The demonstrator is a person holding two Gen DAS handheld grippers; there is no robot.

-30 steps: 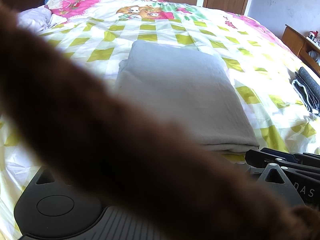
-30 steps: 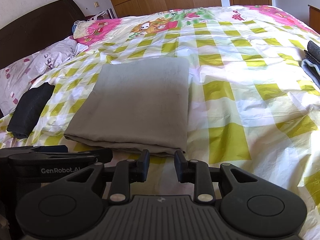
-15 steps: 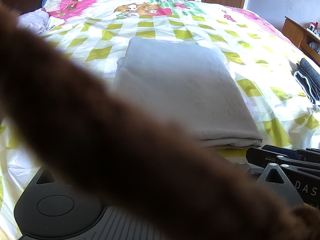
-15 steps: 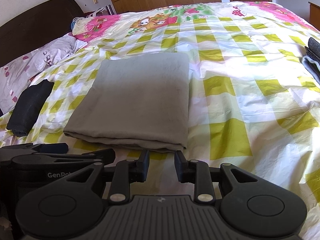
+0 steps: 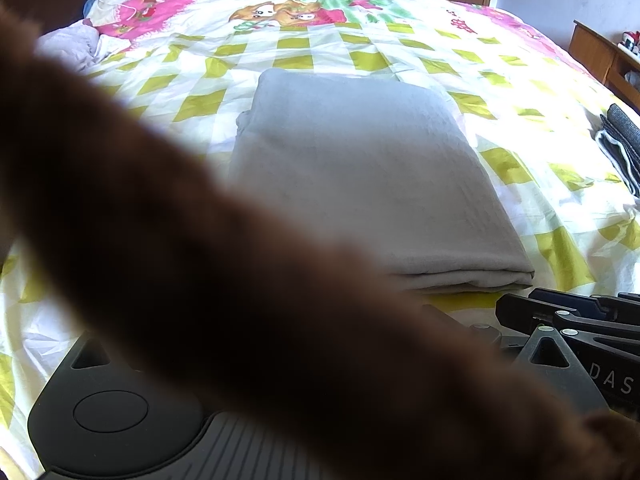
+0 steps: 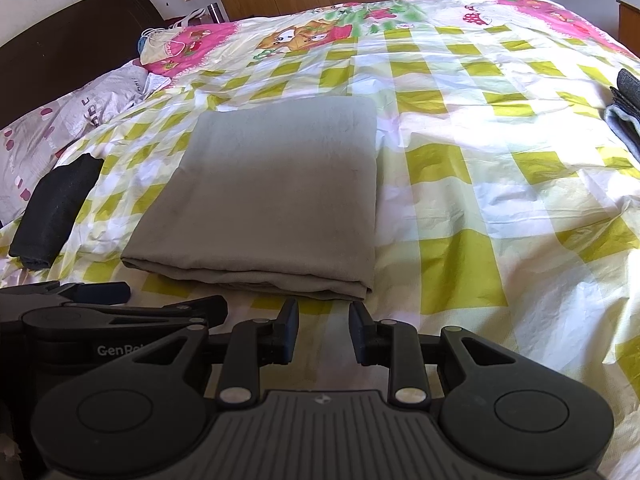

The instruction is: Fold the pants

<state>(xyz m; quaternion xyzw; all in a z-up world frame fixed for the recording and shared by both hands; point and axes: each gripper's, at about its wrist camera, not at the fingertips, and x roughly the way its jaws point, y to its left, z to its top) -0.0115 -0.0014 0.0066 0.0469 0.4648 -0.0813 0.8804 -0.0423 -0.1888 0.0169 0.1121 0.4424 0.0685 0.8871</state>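
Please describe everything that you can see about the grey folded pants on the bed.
The grey pants are folded into a flat, neat rectangle of several layers, whose stacked edges show along the near side. The cloth looks soft, matte and smooth, with few wrinkles. It lies on the checked yellow and white bedcover, nothing on top. Neither gripper touches it; the open jaws of the right gripper sit just short of its near edge.

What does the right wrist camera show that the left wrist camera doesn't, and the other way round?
Only the right wrist view shows the black folded garment at the left, the dark headboard, and the right gripper with its jaws apart and nothing between them. Only the left wrist view shows a blurred brown shape across the lens, hiding most of the left gripper. Both show the folded grey pants on the checked bedspread and the dark folded clothes at the right edge.
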